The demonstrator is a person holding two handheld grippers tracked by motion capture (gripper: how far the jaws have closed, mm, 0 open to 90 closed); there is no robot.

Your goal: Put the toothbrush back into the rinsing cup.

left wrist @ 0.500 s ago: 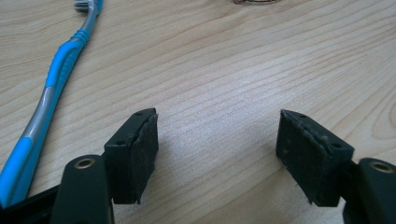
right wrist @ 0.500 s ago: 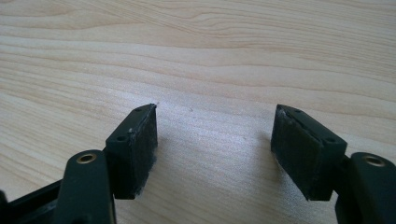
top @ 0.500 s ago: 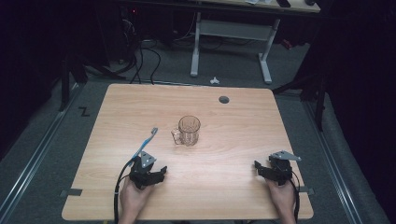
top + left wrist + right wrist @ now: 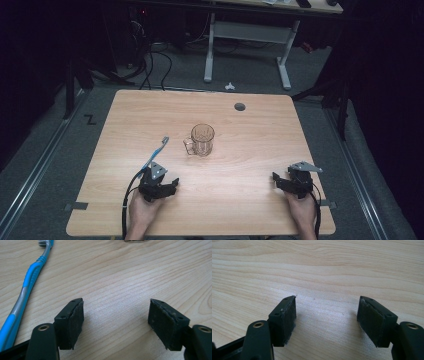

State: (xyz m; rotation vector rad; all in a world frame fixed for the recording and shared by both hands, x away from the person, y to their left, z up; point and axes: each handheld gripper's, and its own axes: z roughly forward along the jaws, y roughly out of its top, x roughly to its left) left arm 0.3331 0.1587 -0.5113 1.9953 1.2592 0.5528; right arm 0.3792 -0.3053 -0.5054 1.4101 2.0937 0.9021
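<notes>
On the table (image 4: 250, 210) in the high view, the toothbrush (image 4: 156, 153) lies just ahead of the left claw (image 4: 167, 187), left of the mug (image 4: 201, 139); the right claw (image 4: 281, 181) rests well apart. In the left gripper view its jaws gape empty, toothbrush (image 4: 27, 287) alongside. In the right gripper view they gape too. Likely the start: the left must swing over the handle and close.

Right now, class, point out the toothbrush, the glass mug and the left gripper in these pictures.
toothbrush (image 4: 29, 280), left gripper view, on its blue handle.
glass mug (image 4: 202, 140), high view, on its clear side wall.
left gripper (image 4: 167, 186), high view, midway between its open fingertips.
</notes>
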